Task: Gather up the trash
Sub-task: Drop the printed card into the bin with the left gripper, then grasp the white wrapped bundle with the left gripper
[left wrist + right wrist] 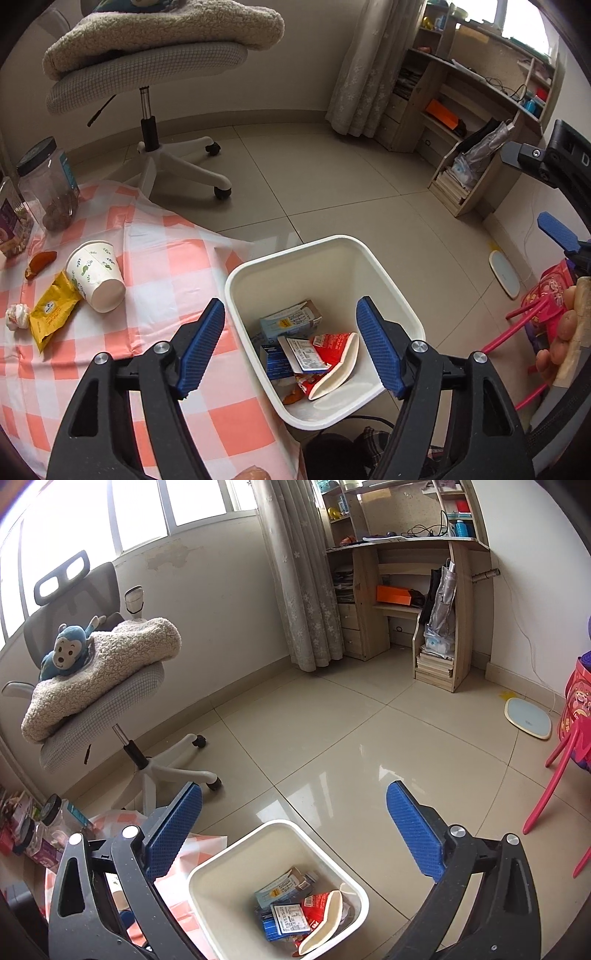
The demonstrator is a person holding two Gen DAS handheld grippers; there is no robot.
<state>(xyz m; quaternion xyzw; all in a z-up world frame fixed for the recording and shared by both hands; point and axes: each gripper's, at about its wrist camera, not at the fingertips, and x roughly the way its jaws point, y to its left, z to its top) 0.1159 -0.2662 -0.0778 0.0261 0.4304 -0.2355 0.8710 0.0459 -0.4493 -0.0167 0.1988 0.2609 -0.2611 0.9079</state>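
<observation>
A white trash bin stands on the floor against the table's edge. It holds a pale blue carton, a red paper cup and other wrappers. My left gripper hangs open above the bin with nothing between its blue pads. My right gripper is open and empty too, above the bin and the floor beyond it. On the checked tablecloth lie a tipped paper cup, a yellow wrapper, a crumpled white wad and an orange-brown scrap.
Black-lidded jars stand at the table's far left. An office chair with a fleece blanket is behind the table. A red stool is to the right of the bin, a bathroom scale lies by the wall, and a desk fills the corner.
</observation>
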